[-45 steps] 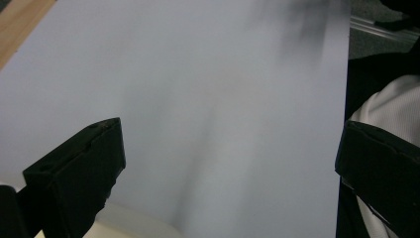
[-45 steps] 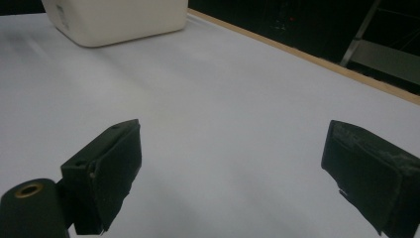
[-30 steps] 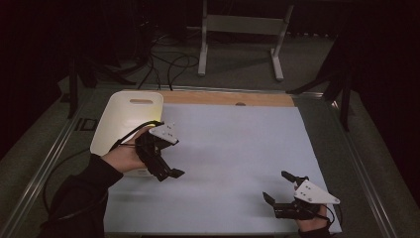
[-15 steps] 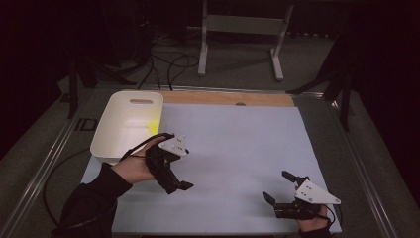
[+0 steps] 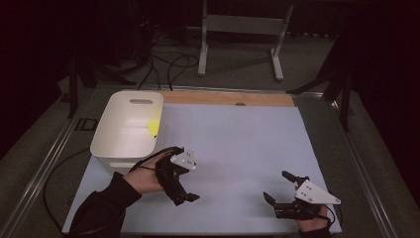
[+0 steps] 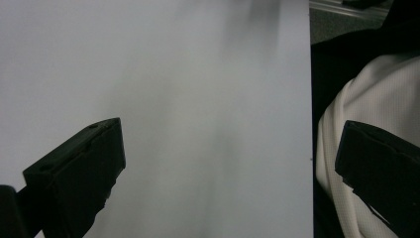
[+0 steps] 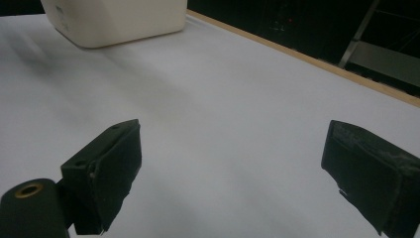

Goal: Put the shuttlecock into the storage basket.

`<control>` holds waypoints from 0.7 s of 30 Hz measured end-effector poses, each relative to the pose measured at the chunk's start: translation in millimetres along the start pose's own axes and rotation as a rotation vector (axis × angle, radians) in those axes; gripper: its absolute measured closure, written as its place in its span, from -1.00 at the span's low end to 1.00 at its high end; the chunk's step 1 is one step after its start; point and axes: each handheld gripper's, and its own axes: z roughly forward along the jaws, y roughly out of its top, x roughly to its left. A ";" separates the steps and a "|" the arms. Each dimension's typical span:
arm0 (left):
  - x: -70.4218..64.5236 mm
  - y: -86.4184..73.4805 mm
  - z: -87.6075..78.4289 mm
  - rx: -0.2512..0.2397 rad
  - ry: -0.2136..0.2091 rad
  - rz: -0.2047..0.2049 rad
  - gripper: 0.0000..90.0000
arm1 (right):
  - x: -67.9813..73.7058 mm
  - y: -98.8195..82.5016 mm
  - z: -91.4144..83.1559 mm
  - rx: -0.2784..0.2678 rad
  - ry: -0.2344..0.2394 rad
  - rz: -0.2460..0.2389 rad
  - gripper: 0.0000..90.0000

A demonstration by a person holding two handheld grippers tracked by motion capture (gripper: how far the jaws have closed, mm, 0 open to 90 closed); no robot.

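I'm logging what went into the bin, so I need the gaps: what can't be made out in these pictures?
- Yellow item in the bin, high view: too small to identify, and the bin wall cuts off part of it.
- Bin inside, right gripper view: the bin shows its outer wall and is cut off by the top edge.
- Left gripper, high view: jaw gap too small to judge; its own view shows the jaws apart.
- White fabric, left gripper view: cut off by the frame edge.
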 end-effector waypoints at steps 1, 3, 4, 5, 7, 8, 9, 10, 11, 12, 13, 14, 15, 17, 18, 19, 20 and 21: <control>0.1 -2.0 2.4 0.002 -0.003 0.000 -1.00 | 0.1 0.0 0.1 0.000 -0.001 0.001 -0.81; 0.0 -6.4 7.7 0.011 -0.008 0.000 -1.00 | 0.0 -0.2 0.2 0.002 0.000 0.003 -0.81; 0.0 -8.7 10.2 0.011 -0.011 -0.002 -1.00 | 0.1 -0.3 0.3 0.002 0.001 0.003 -0.81; 0.0 -10.9 12.5 0.013 -0.015 -0.008 -1.00 | 0.2 -0.2 0.4 0.003 0.001 0.002 -0.81; -0.5 -15.5 16.1 0.007 -0.019 -0.013 -1.00 | 0.3 -0.2 0.3 0.004 0.001 0.001 -0.81; -0.8 -17.6 17.7 0.004 -0.021 -0.019 -1.00 | 0.2 -0.3 0.4 0.003 0.001 0.002 -0.81; -0.5 -19.8 18.7 0.005 -0.023 -0.018 -1.00 | 0.2 -0.3 0.4 0.003 0.001 0.004 -0.81; -0.3 -21.8 19.9 0.004 -0.021 -0.024 -1.00 | 0.2 -0.4 0.5 0.003 0.002 0.005 -0.81; -0.6 -23.8 20.9 0.004 -0.020 -0.029 -1.00 | 0.3 -0.4 0.7 0.003 0.002 0.006 -0.81; -0.5 -26.0 21.9 0.010 -0.017 -0.027 -1.00 | 0.4 -0.4 0.8 0.003 0.003 0.005 -0.81; -0.6 -28.4 23.2 0.012 -0.017 -0.032 -1.00 | 0.5 -0.4 0.9 0.003 0.004 0.004 -0.81; -0.6 -30.9 24.5 0.008 -0.019 -0.036 -1.00 | 0.4 -0.4 1.0 0.004 0.004 0.003 -0.81; -0.3 -33.4 25.5 0.010 -0.017 -0.039 -1.00 | 0.5 -0.5 1.1 0.004 0.004 0.004 -0.81; -0.7 -37.9 27.2 0.011 -0.019 -0.051 -1.00 | 0.5 -0.6 1.5 0.003 0.004 0.006 -0.81; -0.8 -39.8 27.6 0.011 -0.014 -0.052 -1.00 | 0.6 -0.6 1.5 0.004 0.004 0.007 -0.81; -0.7 -41.5 27.6 0.012 -0.017 -0.053 -1.00 | 0.6 -0.6 1.4 0.006 0.005 0.005 -0.81; -0.6 -43.3 27.5 0.012 -0.015 -0.052 -1.00 | 0.8 -0.6 1.4 0.006 0.005 0.006 -0.81; -0.9 -45.0 27.5 0.007 -0.014 -0.056 -1.00 | 0.9 -0.6 1.6 0.005 0.006 0.007 -0.81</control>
